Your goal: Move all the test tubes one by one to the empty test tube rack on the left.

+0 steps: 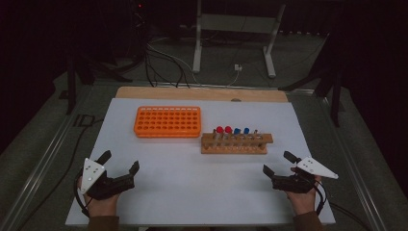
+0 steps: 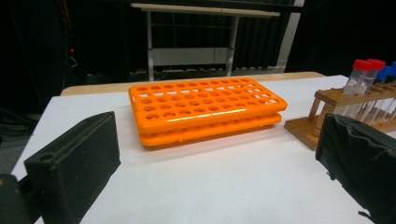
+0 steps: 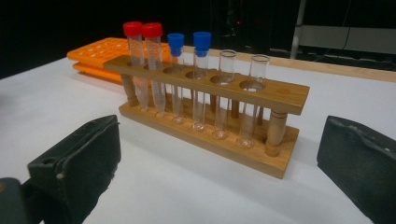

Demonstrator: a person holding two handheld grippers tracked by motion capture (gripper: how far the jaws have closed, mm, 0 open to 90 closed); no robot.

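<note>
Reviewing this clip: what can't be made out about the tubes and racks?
- Wooden rack, left gripper view: far end cut off by the frame edge and a finger.
- Tubes, high view: too small to tell contents.
- Orange rack, right gripper view: mostly hidden behind the wooden rack.

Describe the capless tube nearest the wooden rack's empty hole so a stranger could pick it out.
Find the wooden rack right of the orange rack. Six tubes stand in its row. Yours is the last tube, beside the empty hole: clear and capless, unlike the red-capped and blue-capped ones.
</note>
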